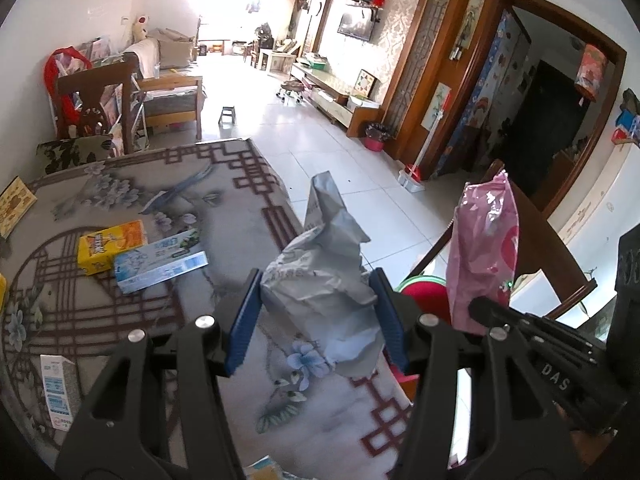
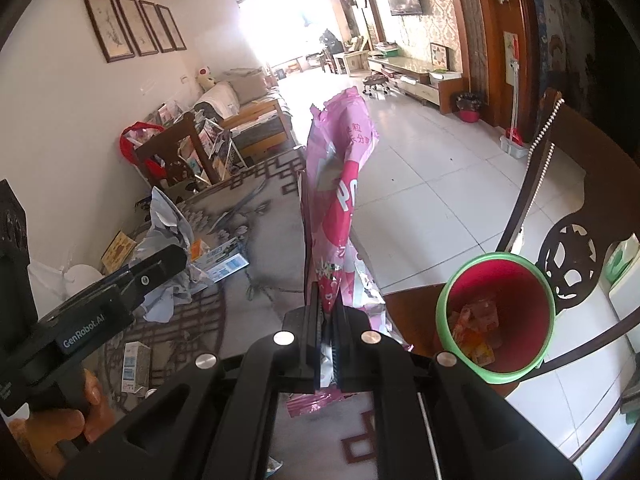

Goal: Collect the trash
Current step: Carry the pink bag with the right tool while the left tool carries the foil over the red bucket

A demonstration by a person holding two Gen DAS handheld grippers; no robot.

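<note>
My left gripper is shut on a crumpled grey plastic mailer bag, held above the table's right edge. It also shows in the right wrist view with the left gripper. My right gripper is shut on a pink plastic snack bag, held upright above the table edge; the bag also shows in the left wrist view. A red bin with a green rim stands on a chair seat to the right, with wrappers inside. Its rim shows in the left wrist view.
On the patterned tablecloth lie a yellow box, a blue-white box and a small white carton. A dark wooden chair stands at the right. Tiled floor stretches beyond the table.
</note>
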